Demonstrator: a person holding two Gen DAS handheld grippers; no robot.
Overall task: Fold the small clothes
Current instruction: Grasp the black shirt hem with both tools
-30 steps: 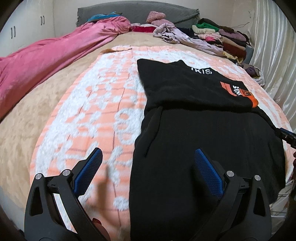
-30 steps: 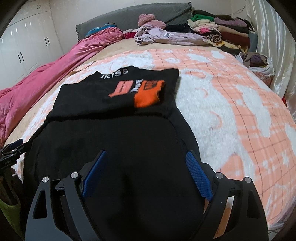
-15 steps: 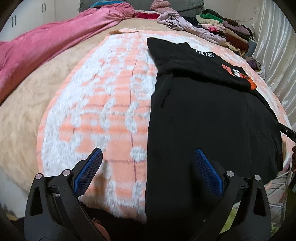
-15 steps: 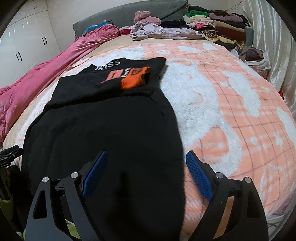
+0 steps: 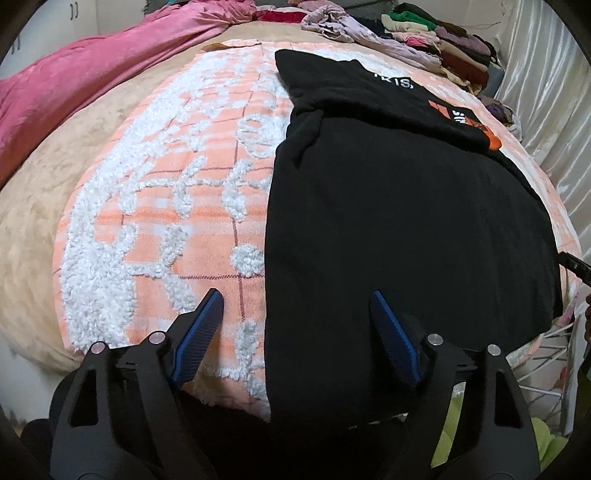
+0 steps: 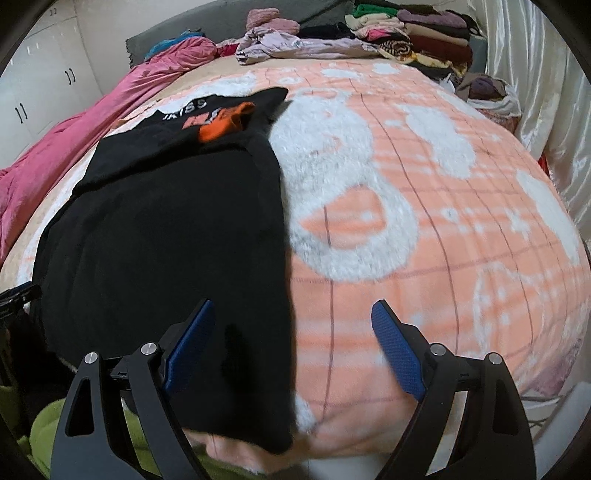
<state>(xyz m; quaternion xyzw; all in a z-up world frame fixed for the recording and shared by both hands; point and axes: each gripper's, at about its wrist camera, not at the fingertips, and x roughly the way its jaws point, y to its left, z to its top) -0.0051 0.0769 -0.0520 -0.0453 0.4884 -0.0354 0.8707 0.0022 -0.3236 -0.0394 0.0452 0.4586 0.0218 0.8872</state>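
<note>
Progress, read from how things lie: we find the black garment [image 5: 406,221] spread lengthwise on the orange-and-white blanket [image 5: 166,229], its near hem hanging over the front edge of the bed. The far end, with white lettering and an orange patch [image 6: 225,123], already lies doubled back over the body, so we judge one fold done. The side and bottom folds look still to do. Along the far edge of the bed a heap of other clothes [image 6: 406,33] sits well apart from the garment; some of it looks stacked, but we cannot tell what is finished. A pink quilt [image 5: 92,81] runs down the left side.

Left gripper [image 5: 297,314]: jaws closing but still wide. The garment's left edge runs between them; the left pad stands over the blanket, the right pad over the cloth. Neither pad presses fabric that we can see, so nothing is gripped.

Right gripper [image 6: 291,325]: jaws spread wide and empty. They straddle the garment's right edge near the bottom corner, the left pad over cloth, the right pad over blanket. No contact visible.
</note>
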